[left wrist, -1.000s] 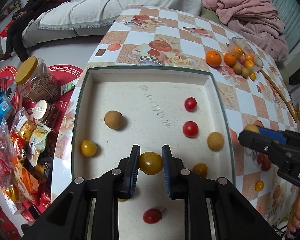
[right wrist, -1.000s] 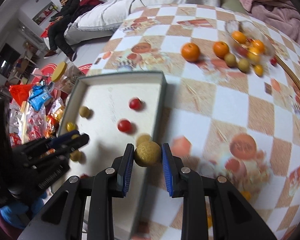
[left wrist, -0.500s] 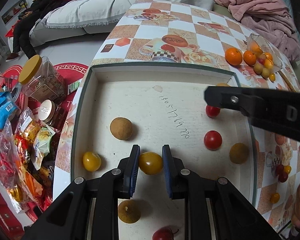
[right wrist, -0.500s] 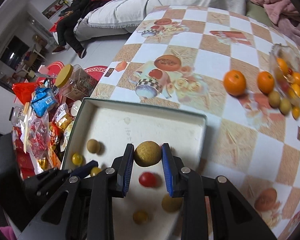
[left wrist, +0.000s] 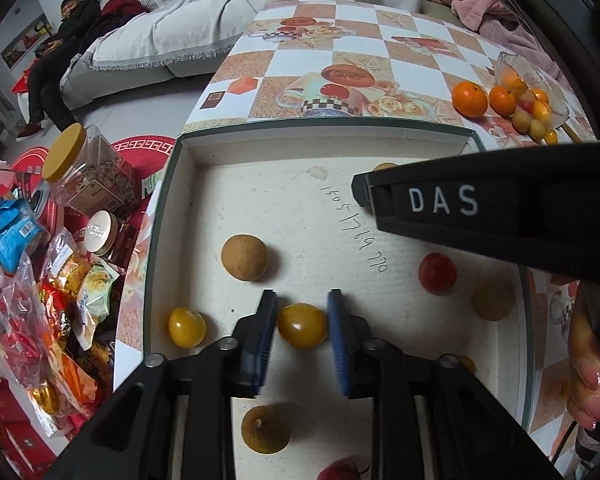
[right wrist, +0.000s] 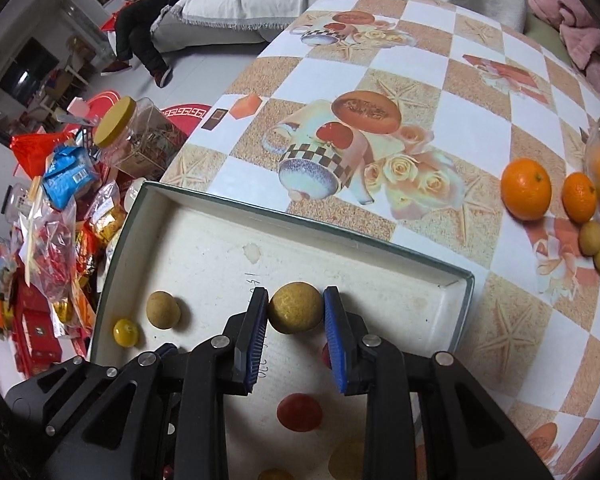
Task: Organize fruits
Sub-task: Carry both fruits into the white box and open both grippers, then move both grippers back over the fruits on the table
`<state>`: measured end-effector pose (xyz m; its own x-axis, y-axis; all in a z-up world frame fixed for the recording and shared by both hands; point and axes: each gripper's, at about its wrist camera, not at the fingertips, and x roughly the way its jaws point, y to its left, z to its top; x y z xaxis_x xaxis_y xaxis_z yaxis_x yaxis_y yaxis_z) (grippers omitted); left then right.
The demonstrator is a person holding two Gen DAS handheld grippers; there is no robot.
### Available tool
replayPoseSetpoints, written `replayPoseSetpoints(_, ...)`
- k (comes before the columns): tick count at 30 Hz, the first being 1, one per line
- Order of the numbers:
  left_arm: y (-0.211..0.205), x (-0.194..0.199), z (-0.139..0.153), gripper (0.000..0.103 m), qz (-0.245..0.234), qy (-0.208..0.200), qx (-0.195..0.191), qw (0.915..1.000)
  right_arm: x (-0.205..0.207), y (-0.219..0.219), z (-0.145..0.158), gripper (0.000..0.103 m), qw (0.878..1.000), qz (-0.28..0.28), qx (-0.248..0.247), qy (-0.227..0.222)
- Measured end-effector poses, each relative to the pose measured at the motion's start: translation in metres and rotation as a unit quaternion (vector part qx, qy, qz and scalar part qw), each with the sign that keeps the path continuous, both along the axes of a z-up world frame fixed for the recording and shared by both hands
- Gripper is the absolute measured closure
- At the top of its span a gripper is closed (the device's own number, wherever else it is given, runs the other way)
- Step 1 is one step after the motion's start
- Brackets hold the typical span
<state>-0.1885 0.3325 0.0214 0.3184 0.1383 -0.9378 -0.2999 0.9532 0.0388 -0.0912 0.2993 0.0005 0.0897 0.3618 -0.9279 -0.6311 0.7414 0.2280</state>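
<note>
1. Over the white tray (left wrist: 172,216) on the checkered bench (right wrist: 440,128), both tools carry fruit. The left tool (left wrist: 302,330) is clamped on a yellow cherry tomato (left wrist: 302,326); the right tool (right wrist: 296,312) is clamped on a brown longan (right wrist: 296,307) above the tray's far half.

2. Handling, as I judge it: the tomato looks smooth, glossy and thin-skinned, so it is light, likely slippery and easy to burst. Hold across its widest part, with only enough squeeze to keep it.

3. The longan has a rough, matte shell, so it probably grips better and tolerates more pressure, though the shell could crack. Its widest girth is again the place to take hold.

4. Each tool's pads sit narrowly apart, just the width of the fruit, touching it on both sides at the middle. Neither fruit appears to rest on the tray floor, though that is hard to confirm.

5. Around the tomato lie another longan (left wrist: 245,257) at 11 o'clock, a second yellow tomato (left wrist: 187,327) at 9 o'clock and a red tomato (left wrist: 437,273) at 2 o'clock.

6. Oranges (right wrist: 526,189) wait by a glass bowl (left wrist: 556,100) at the bench's far right.
</note>
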Motion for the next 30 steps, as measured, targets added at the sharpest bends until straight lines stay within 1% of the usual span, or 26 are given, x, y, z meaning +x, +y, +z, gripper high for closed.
replayPoseSetpoints(1,0.001,-0.001,0.0,0.039,0.003,-0.002,0.003,1.0,0.001,0.0,0.0,0.07,1.0,0.001,0.001,0.003)
replayPoseSetpoints(2,0.001,-0.003,0.002,0.038,0.006,-0.01,0.012,0.9999,0.001,0.0,0.0,0.068,1.0,0.001,0.004,0.007)
replayPoseSetpoints(3,0.0,-0.004,0.003,0.038,0.004,-0.011,0.016,0.9998,0.002,0.0,0.001,0.064,1.0,0.0,0.006,0.011)
replayPoseSetpoints(5,0.0,-0.005,0.003,0.038,-0.001,-0.008,0.012,0.9999,0.002,-0.002,0.003,0.057,1.0,-0.004,0.012,0.011)
replayPoseSetpoints(7,-0.001,-0.006,0.002,0.038,-0.005,-0.004,0.014,0.9999,0.003,-0.007,0.009,0.045,1.0,-0.01,0.024,0.011)
replayPoseSetpoints(8,-0.001,-0.007,0.003,0.038,-0.006,-0.004,0.014,0.9999,0.002,-0.01,0.013,0.041,0.999,-0.013,0.033,0.011)
replayPoseSetpoints(10,-0.002,-0.008,0.005,0.038,-0.01,-0.004,0.013,0.9999,0.001,-0.018,0.025,0.03,0.998,-0.02,0.051,0.005)
replayPoseSetpoints(12,-0.006,-0.008,0.007,0.038,-0.015,-0.006,0.015,0.9998,0.0,-0.028,0.035,0.025,0.997,-0.03,0.064,-0.002)
replayPoseSetpoints(13,-0.008,-0.009,0.009,0.038,-0.02,-0.005,0.019,0.9996,-0.001,-0.037,0.041,0.024,0.997,-0.039,0.071,-0.006)
replayPoseSetpoints(16,-0.017,-0.008,0.016,0.038,-0.035,-0.009,0.025,0.999,-0.003,-0.066,0.052,0.024,0.994,-0.069,0.079,-0.011)
replayPoseSetpoints(20,-0.035,-0.006,0.027,0.038,-0.058,-0.019,0.024,0.9978,-0.01,-0.113,0.055,0.024,0.992,-0.11,0.067,-0.012)
replayPoseSetpoints(26,-0.082,-0.003,0.04,0.038,-0.117,-0.033,0.013,0.9925,-0.038,-0.193,0.045,0.024,0.988,-0.154,0.016,-0.016)
replayPoseSetpoints(30,-0.12,0.002,0.042,0.038,-0.162,-0.034,0.002,0.9862,-0.061,-0.239,0.035,0.024,0.984,-0.178,-0.022,-0.019)
